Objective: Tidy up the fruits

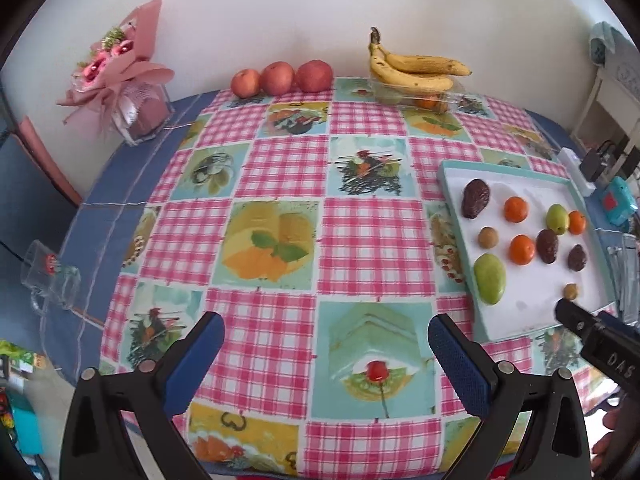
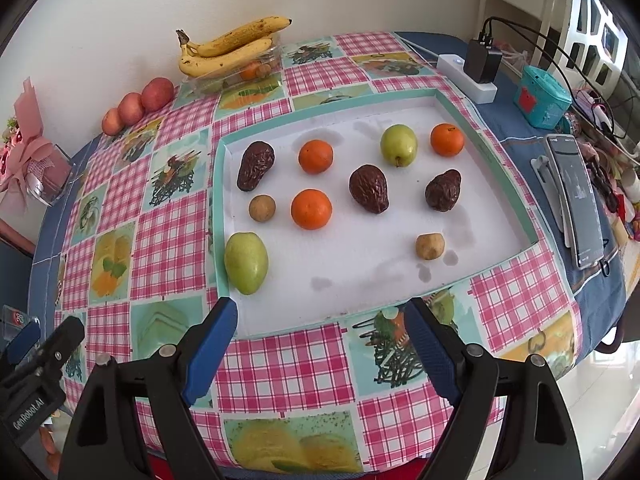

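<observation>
Left gripper [image 1: 326, 354]: jaws wide apart, empty, over bare tablecloth [image 1: 280, 240].
Right gripper [image 2: 322, 342]: spread, empty, at tray [image 2: 224, 216] near edge.
Fruits: 10 inside tray, loosely spaced.
Right view only: phone [image 2: 576, 200] beside tray.

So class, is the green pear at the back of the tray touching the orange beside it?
Apart. The right wrist view shows white tray floor between the green pear and the orange.
</observation>
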`<action>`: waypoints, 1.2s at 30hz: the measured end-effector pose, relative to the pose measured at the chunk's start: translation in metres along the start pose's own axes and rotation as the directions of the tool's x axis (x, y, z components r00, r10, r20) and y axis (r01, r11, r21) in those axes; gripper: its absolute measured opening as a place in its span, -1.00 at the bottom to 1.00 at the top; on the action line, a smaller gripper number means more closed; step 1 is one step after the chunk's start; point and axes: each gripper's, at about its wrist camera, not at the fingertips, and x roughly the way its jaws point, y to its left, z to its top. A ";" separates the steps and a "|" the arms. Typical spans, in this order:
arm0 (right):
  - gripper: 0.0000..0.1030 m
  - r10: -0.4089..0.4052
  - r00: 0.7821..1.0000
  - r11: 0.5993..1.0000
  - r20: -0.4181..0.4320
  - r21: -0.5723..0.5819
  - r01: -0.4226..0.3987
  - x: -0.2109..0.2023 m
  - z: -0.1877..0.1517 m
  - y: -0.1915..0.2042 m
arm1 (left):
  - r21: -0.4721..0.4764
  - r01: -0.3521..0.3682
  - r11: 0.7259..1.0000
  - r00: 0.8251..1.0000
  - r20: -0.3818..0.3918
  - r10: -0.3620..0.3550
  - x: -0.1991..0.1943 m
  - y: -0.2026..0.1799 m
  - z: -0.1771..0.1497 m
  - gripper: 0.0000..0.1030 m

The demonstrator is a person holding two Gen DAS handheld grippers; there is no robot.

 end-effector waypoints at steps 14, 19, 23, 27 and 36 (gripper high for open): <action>0.67 -0.013 1.000 0.999 0.015 -0.035 0.014 -0.004 0.001 0.007 | -0.059 -0.026 0.998 0.999 -0.029 0.025 0.001 0.011 0.000 1.00; 0.67 -0.015 1.000 0.999 0.016 -0.046 0.015 -0.004 0.001 0.008 | -0.060 -0.027 0.998 0.999 -0.042 0.025 0.003 0.011 0.000 1.00; 0.67 -0.016 1.000 0.999 0.018 -0.051 0.016 -0.004 0.001 0.009 | -0.068 -0.028 0.997 0.998 -0.053 0.024 0.005 0.012 0.000 1.00; 0.67 -0.016 1.000 0.998 0.019 -0.055 0.017 -0.005 0.001 0.010 | -0.070 -0.028 0.997 0.998 -0.054 0.024 0.005 0.012 0.000 1.00; 0.67 -0.018 1.000 0.998 0.020 -0.063 0.019 -0.005 0.001 0.013 | -0.075 -0.036 0.996 0.998 -0.055 0.032 0.006 0.014 0.000 1.00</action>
